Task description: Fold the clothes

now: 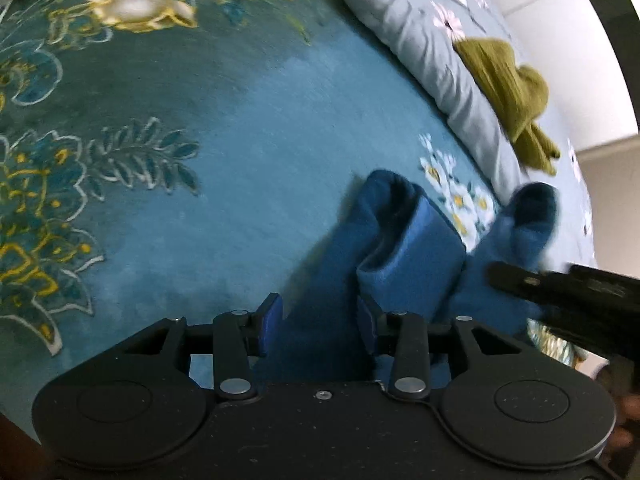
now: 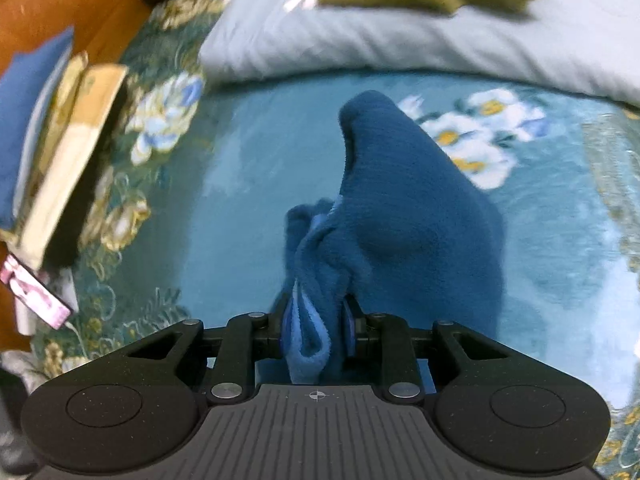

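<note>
Taking the grey pillow (image 1: 452,64) as the landmark and reading from the left: the left tongs (image 1: 320,320) hang over the teal flowered bedspread (image 1: 200,200) on the near side of the pillow, pointed steeply down, and the blue garment (image 1: 404,260) runs up between their two blue pads. The pads stand apart with a gap on either side of the cloth, so they look loose around it and not pressing it; any touch at the right pad is too blurred to rule out. Just to the right, in the same view, the right tongs (image 1: 496,280) come in from the edge, black and low, nearer the pillow's end where the olive-green garment (image 1: 512,84) lies on top. From the right wrist view, the right tongs (image 2: 316,328) are clamped on a bunched edge of the blue garment (image 2: 400,208), whose pale lining shows between the pads. From that grip the cloth rises in a long hump straight away from the tongs towards the pillow (image 2: 400,48), so its long axis runs from the hands to the pillow, over the bedspread (image 2: 240,184). The garment hangs and drapes off the bed between the two tongs. By my judgement the right hand alone carries it, so the next fold depends on the left tongs closing on the strip already between them.
</note>
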The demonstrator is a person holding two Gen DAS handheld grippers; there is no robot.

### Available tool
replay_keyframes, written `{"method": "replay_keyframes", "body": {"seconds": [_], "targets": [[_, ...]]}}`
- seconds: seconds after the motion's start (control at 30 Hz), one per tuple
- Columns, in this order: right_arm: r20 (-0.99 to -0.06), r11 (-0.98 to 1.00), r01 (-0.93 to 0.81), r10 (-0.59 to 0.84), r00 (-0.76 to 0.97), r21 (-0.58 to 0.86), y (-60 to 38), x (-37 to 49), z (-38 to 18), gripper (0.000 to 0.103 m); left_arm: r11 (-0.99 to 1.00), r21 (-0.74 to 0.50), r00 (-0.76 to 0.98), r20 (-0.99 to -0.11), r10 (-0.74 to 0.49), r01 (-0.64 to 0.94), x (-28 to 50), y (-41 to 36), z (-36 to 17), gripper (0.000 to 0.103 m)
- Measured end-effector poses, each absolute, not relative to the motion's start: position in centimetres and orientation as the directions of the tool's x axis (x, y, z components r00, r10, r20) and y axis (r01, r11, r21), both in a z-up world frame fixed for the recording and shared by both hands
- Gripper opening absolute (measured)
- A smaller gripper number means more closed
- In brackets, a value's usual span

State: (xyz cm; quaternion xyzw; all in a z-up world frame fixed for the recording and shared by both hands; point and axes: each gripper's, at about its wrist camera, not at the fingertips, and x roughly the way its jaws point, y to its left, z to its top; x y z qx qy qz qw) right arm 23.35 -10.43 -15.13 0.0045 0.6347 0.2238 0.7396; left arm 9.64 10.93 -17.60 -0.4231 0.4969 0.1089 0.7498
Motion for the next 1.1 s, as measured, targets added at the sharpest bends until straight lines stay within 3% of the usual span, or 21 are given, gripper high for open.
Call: {"method": "replay_keyframes", "body": {"seconds": [0.13, 0.23, 0.27, 0.4, 0.57, 0.67, 0.8, 0.9, 1.03, 1.1], "targets": [[-0.953, 0.905, -0.333, 0.299, 0.055, 0.265, -8.6, 22.7, -17.1, 0.031, 0.591, -0.551, 0.5, -0.823, -0.269, -0.589, 9.2, 11.0, -17.9, 0.042], [-0.928, 0.87, -0.344, 0.373, -0.008, 0.353, -8.5, 22.5, -17.2, 0.042, 0.573, -0.58, 0.517, -0.805, -0.291, -0.579, 9.2, 10.7, -18.2, 0.044], [-0.919, 0.86, -0.35, 0.394, -0.008, 0.372, -8.6, 22.5, -16.9, 0.041, 0.569, -0.59, 0.523, -0.798, -0.3, -0.573, 9.3, 10.6, -18.3, 0.045], [-0.873, 0.831, -0.315, 0.487, 0.017, 0.458, -10.3, 23.4, -14.4, 0.041, 0.571, -0.63, 0.548, -0.765, -0.34, -0.526, 10.2, 10.2, -18.2, 0.049], [-0.835, 0.804, -0.372, 0.537, 0.119, 0.464, -13.5, 24.5, -11.4, 0.051, 0.575, -0.69, 0.546, -0.714, -0.439, -0.441, 12.8, 8.3, -17.6, 0.06], [-0.851, 0.85, -0.287, 0.499, 0.167, 0.442, -16.8, 25.5, -11.9, 0.051, 0.62, -0.694, 0.494, -0.709, -0.503, -0.365, 14.9, 5.6, -17.4, 0.066], [-0.873, 0.89, -0.138, 0.453, 0.182, 0.434, -20.8, 26.0, -13.3, 0.051, 0.689, -0.648, 0.402, -0.754, -0.519, -0.325, 16.5, 2.3, -17.9, 0.066], [-0.879, 0.898, -0.115, 0.439, 0.187, 0.424, -22.3, 25.7, -13.8, 0.053, 0.719, -0.617, 0.368, -0.781, -0.505, -0.322, 17.2, 0.8, -18.5, 0.06], [-0.873, 0.894, -0.082, 0.448, 0.192, 0.441, -23.4, 25.3, -14.2, 0.055, 0.754, -0.566, 0.36, -0.816, -0.453, -0.334, 17.6, 0.6, -18.7, 0.032], [-0.872, 0.893, -0.075, 0.449, 0.193, 0.443, -23.5, 25.5, -14.3, 0.055, 0.751, -0.566, 0.372, -0.814, -0.445, -0.339, 17.6, 1.0, -18.6, 0.023]]}}
